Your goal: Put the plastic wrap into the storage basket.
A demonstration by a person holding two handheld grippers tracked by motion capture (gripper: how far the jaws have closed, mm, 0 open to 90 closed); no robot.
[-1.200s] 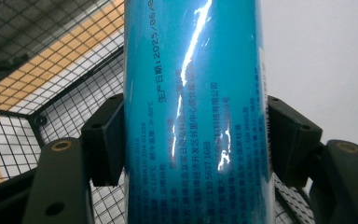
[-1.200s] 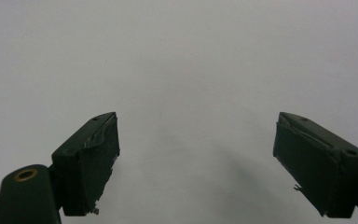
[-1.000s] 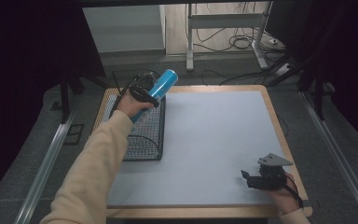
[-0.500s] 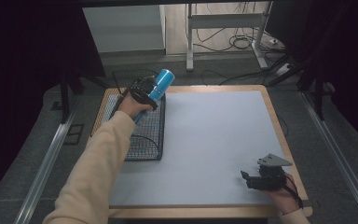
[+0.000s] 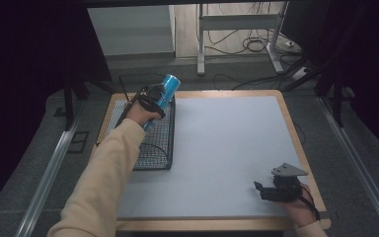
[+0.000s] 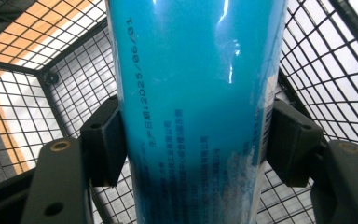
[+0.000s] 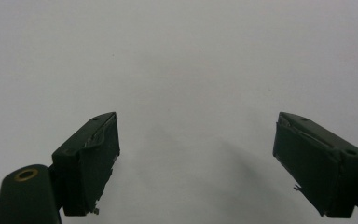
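A bright blue tube (image 5: 168, 87) with small printed text (image 6: 196, 93) is tilted up and away over the far end of a black wire basket (image 5: 153, 148). My left gripper (image 5: 158, 102) is shut on the tube, and both pads (image 6: 103, 140) press its sides in the left gripper view. The basket's mesh (image 6: 317, 70) lies right behind and below the tube. At the table's front right, my right gripper (image 5: 259, 190) rests low over the white mat. Its fingers (image 7: 93, 158) stand wide apart with nothing between them.
The basket sits at the left edge of the white mat (image 5: 227, 143), which covers a wooden-rimmed table (image 5: 296, 133). Cables and a metal stand's legs (image 5: 237, 44) lie on the floor beyond the far edge. Metal rails (image 5: 49, 173) run along both sides.
My left gripper has sunk a little toward the basket, with the blue tube still in it. The right gripper has stayed where it was.
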